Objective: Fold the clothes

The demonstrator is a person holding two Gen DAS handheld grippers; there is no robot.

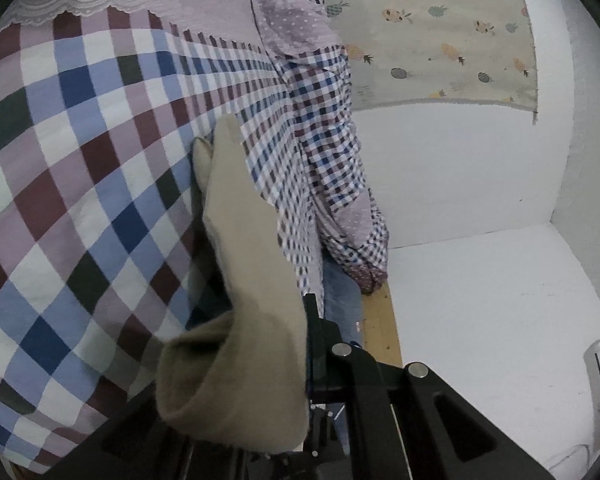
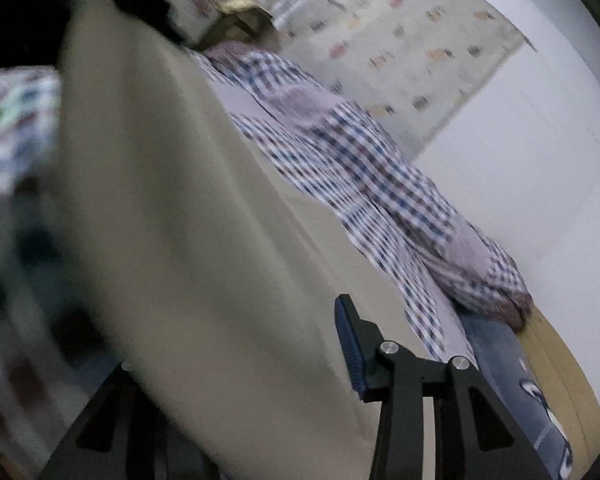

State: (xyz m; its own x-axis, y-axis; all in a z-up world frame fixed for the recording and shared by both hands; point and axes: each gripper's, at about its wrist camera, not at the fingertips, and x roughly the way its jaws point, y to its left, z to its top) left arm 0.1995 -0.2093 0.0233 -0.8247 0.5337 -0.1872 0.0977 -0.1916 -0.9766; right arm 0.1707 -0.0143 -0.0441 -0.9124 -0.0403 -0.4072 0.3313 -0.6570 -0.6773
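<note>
Ahead of your left tool [image 1: 300, 360], the beige cloth [image 1: 244, 280] drapes over the near finger, with the checked shirt [image 1: 324, 128] hanging just behind it and the large-checked cover [image 1: 68, 184] to its left. A patterned sheet [image 1: 440, 40] lies farther back on the right.

A beige garment [image 1: 244, 280] runs plain from six o'clock toward centre in the left wrist view. At nine o'clock lies a checked cloth [image 1: 72, 168] of white, light blue, navy, maroon and dark green. At twelve o'clock hangs a small-check shirt [image 1: 324, 128] with mauve dotted panels. At one o'clock, a cream fabric [image 1: 440, 32] printed with coloured pineapples.
</note>
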